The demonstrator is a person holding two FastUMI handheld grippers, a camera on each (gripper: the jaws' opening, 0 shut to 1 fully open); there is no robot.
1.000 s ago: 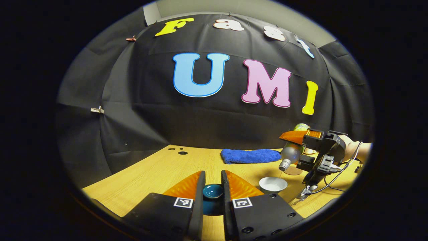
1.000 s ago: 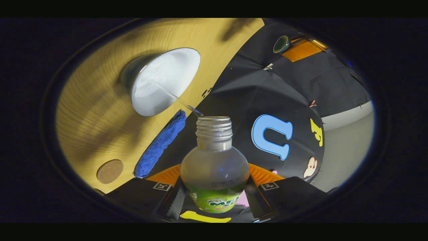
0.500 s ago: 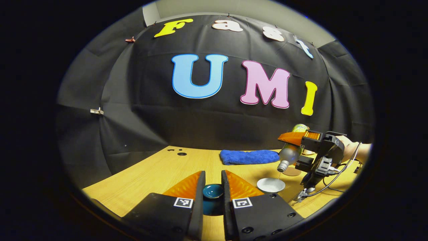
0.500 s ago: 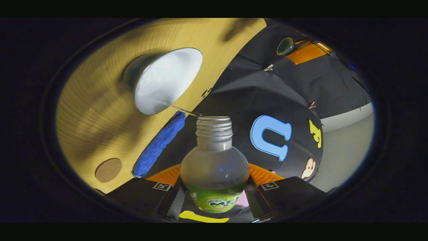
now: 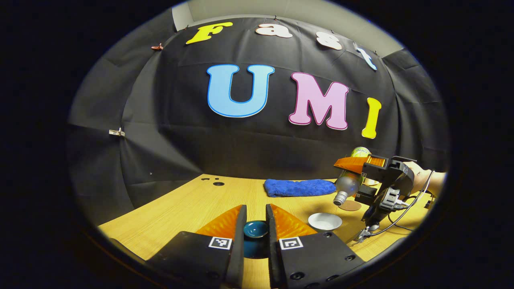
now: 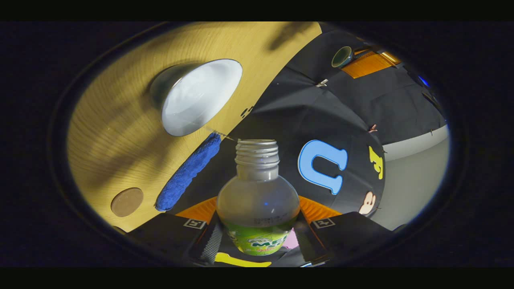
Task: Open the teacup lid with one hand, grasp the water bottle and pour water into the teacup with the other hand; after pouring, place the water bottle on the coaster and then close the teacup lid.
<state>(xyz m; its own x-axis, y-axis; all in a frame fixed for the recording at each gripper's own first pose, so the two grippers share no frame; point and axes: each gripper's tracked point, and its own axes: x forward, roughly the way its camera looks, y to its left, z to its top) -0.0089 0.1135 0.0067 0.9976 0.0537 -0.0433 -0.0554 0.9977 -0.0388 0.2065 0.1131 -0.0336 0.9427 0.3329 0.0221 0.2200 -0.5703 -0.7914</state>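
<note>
Plastic water bottle (image 6: 257, 200) sits tipped in the right claw (image 6: 257, 224), squeezed round its fat belly, above the white teacup (image 5: 325, 221) on the worktop (image 5: 192, 208). It looks light, maybe slippery. The left claw (image 5: 255, 224) pinches the breakable blue lid (image 5: 255, 229).

The left gripper view looks level across the table toward the teacup (image 5: 325, 221); the rolled right gripper view hangs close above that teacup (image 6: 198, 98).
</note>
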